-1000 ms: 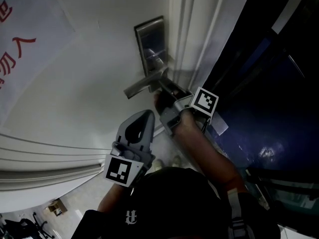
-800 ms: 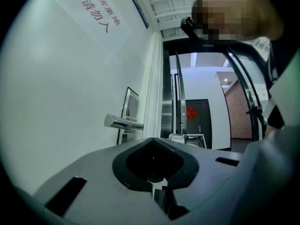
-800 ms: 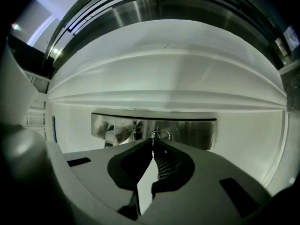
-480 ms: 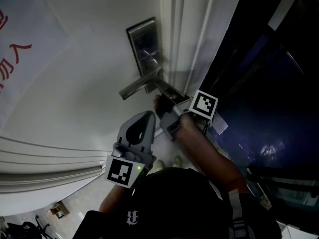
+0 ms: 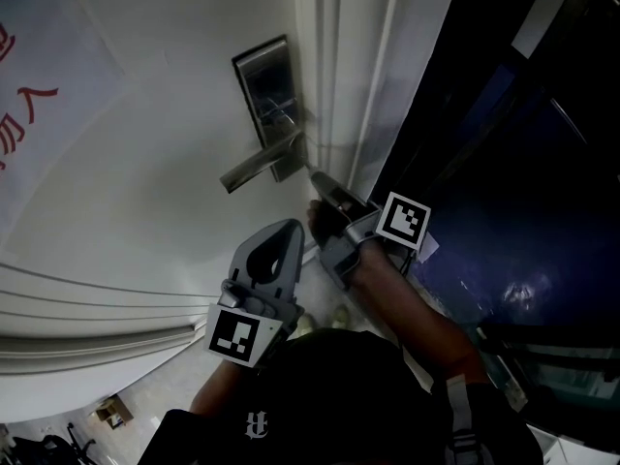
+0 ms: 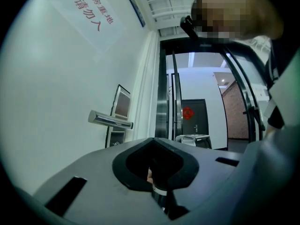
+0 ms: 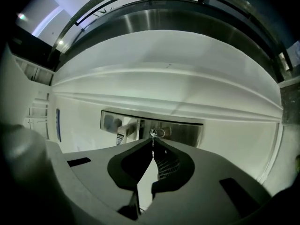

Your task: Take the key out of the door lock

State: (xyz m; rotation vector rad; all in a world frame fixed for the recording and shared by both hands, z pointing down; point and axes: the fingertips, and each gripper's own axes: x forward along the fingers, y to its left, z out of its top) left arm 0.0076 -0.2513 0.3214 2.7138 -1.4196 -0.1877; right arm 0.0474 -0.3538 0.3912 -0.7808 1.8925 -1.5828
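My head view looks steeply down the door [image 5: 145, 153] from above; the left gripper view rides the left gripper [image 5: 288, 229], looking along the door face from somewhat back; the right gripper view, on the right gripper [image 5: 317, 178], faces the door squarely from close in, the key [image 7: 153, 134] pinched at its jaw tips; all three share the lock plate [image 5: 263, 80] and lever handle [image 5: 260, 161].

Grey left claw [image 5: 287, 227], right claw [image 5: 316, 177], black top [image 5: 329, 381]

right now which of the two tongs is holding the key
The right tongs: they are shut on the key, tips up by the lock plate. The left tongs are shut on nothing and sit lower, away from the lock.
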